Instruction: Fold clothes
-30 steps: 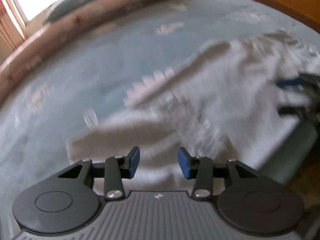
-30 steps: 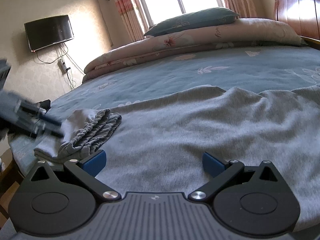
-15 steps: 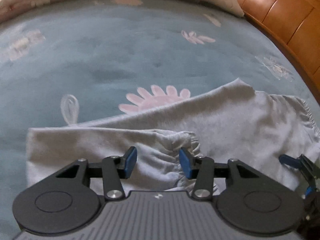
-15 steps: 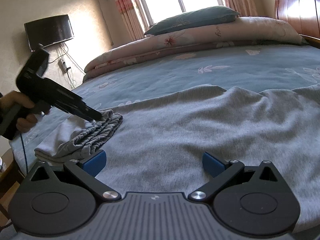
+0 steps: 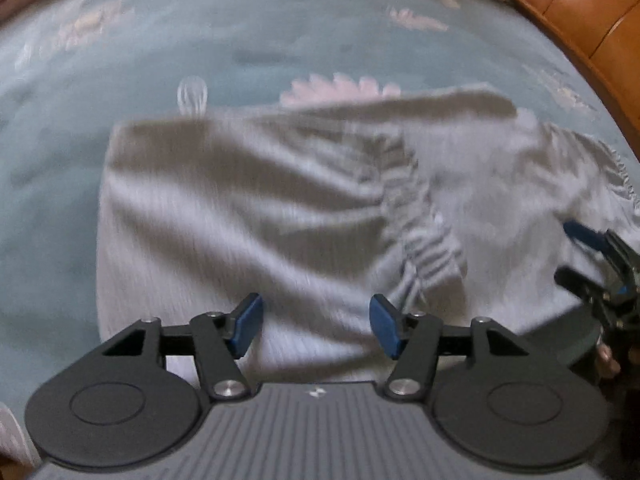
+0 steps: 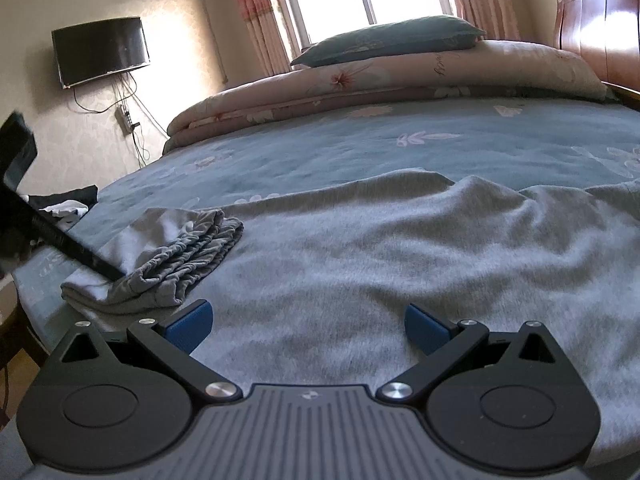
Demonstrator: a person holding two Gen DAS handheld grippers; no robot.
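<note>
A grey garment [image 6: 400,248] lies spread on the blue bed sheet [image 6: 360,148]. One end is folded back over itself, with its gathered elastic band [image 6: 192,256] on top. In the blurred left wrist view the folded flap [image 5: 248,208] lies in front of my left gripper [image 5: 316,326], which is open and empty just above the cloth. The left gripper's black finger [image 6: 76,254] also shows in the right wrist view, tip at the folded flap. My right gripper [image 6: 306,326] is open wide and empty, low over the garment; it also shows in the left wrist view [image 5: 588,264].
A folded floral quilt [image 6: 400,84] and a dark pillow [image 6: 392,38] lie at the far side of the bed. A wooden headboard [image 6: 600,24] stands at right. Dark clothes [image 6: 64,204] lie at the left edge. A wall TV [image 6: 100,50] hangs at left.
My left gripper has opened wider and drawn back from the elastic band, leaving the folded flap on the garment. My right gripper has stayed in place, open.
</note>
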